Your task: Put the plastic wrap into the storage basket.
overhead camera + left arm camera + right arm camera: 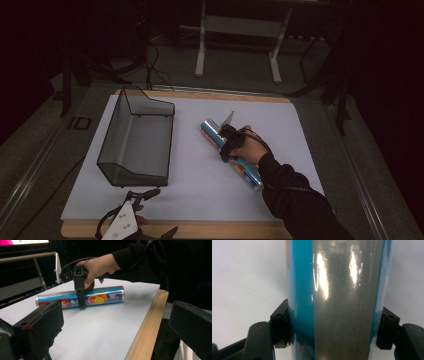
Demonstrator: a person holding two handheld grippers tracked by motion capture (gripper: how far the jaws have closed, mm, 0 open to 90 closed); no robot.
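A long blue and silver roll (212, 131) printed with fruit lies slantwise on the white sheet (200, 190), right of centre. My right gripper (226, 149) comes down on its middle, held by a hand in a black sleeve. In the right gripper view the roll (337, 302) stands between the jaws, and both pads (280, 327) press against its sides. The left gripper view shows the roll (105, 297) lying flat with the right gripper (81, 300) clamped over it. My left gripper (159, 212) hovers at the near edge, left of centre, jaws wide apart and empty (117, 327).
A dark wire-mesh basket (120, 170) stands empty on the left part of the sheet. The wooden table edge (145, 335) runs along the near side. Beyond the table are a metal stand's legs (200, 55) and cables on the floor.
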